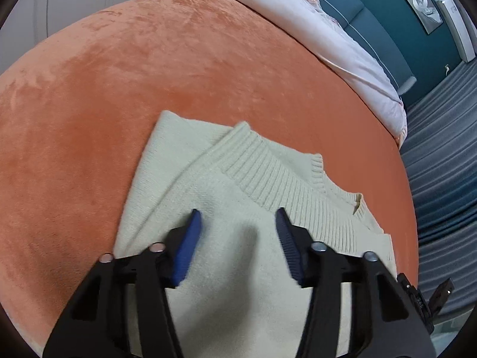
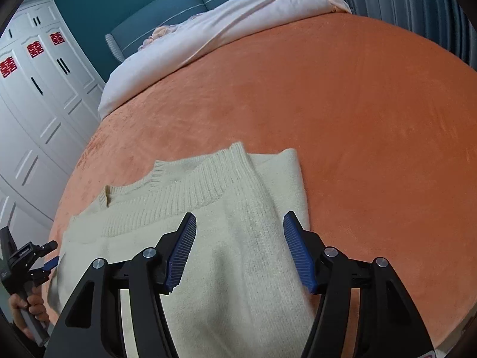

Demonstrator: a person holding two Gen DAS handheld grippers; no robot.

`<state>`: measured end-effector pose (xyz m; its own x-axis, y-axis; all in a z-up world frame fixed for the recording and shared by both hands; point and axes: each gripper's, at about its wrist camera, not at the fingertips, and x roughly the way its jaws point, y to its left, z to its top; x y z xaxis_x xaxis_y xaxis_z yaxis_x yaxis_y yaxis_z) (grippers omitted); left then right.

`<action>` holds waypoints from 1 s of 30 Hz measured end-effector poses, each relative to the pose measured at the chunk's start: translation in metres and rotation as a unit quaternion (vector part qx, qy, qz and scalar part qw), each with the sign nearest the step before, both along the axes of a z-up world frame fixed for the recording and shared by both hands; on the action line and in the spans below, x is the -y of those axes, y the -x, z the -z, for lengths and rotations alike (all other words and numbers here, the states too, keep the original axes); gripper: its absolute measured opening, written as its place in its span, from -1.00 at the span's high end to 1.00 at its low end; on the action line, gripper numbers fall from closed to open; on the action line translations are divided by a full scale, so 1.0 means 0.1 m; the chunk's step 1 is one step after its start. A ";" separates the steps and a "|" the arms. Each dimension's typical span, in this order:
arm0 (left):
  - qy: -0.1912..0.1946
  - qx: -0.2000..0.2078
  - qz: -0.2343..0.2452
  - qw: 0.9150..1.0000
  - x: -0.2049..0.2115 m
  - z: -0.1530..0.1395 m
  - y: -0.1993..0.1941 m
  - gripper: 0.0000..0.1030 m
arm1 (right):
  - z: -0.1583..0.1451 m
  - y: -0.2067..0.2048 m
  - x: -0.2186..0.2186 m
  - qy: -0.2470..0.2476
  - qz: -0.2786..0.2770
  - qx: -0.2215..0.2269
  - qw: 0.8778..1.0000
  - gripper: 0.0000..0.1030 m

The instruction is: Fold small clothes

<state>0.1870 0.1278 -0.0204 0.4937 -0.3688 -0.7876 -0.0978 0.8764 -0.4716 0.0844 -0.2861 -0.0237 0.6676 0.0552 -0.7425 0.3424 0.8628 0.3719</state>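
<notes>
On orange blanket: cream sweater, partly folded. Left gripper & right gripper both spread wide above it, prob. not touching.

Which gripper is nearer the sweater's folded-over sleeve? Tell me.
Right. The right gripper hangs open over the sweater just beside the sleeve. The left gripper, also open, is over the sweater's opposite side.

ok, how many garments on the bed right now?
1. A cream knit sweater lies partly folded on the orange blanket, near its edge, under both open grippers, left and right. Anything beneath it would be hidden.
</notes>
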 end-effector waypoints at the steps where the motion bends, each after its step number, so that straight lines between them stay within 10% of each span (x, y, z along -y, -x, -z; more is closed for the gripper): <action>1: 0.002 -0.008 0.012 1.000 0.03 0.03 -0.03 0.88 | 0.05 -0.04 -0.01 -0.006 -0.011 -0.006 1.000 -0.01; 3: -0.007 -0.002 0.013 1.000 0.06 -0.02 -0.03 1.00 | 0.07 -0.09 -0.10 0.008 -0.034 -0.017 0.999 0.86; 8: 0.000 0.111 -0.018 0.994 -0.10 -0.78 0.01 1.00 | -0.60 0.16 -0.07 0.011 -0.021 0.106 0.994 0.86; 13: 0.018 0.062 -0.010 0.998 -0.18 -0.65 -0.24 0.96 | -0.36 0.03 0.08 -0.005 -0.006 0.067 0.998 0.85; 17: 0.003 0.025 -0.011 1.000 -0.16 -0.36 -0.24 0.06 | -0.06 0.07 0.07 -0.036 -0.008 0.030 0.999 0.81; 21: -0.027 -0.009 0.010 1.000 0.00 -0.09 -0.31 -0.11 | 0.02 0.06 0.10 -0.043 0.002 0.015 0.999 0.64; 24: -0.009 -0.012 0.035 0.999 0.09 0.02 -0.37 0.18 | 0.07 -0.03 0.10 -0.053 0.000 -0.001 0.999 0.28; 25: -0.007 -0.023 0.040 0.999 0.10 0.06 -0.40 0.89 | 0.10 -0.05 0.08 -0.056 -0.006 -0.011 0.998 0.28; 27: 0.007 -0.014 0.028 0.999 0.06 -0.03 -0.38 1.00 | 0.09 -0.10 0.00 -0.041 -0.021 -0.013 0.999 0.81; 30: 0.007 0.093 0.015 0.996 -0.01 -0.65 -0.17 1.00 | -0.43 0.07 -0.07 -0.029 -0.029 0.088 0.995 0.86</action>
<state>0.2041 0.1291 0.0448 0.6182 -0.3962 -0.6789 0.0188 0.8709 -0.4911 0.0769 -0.2795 0.0195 0.7819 0.1375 -0.6080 0.2168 0.8544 0.4721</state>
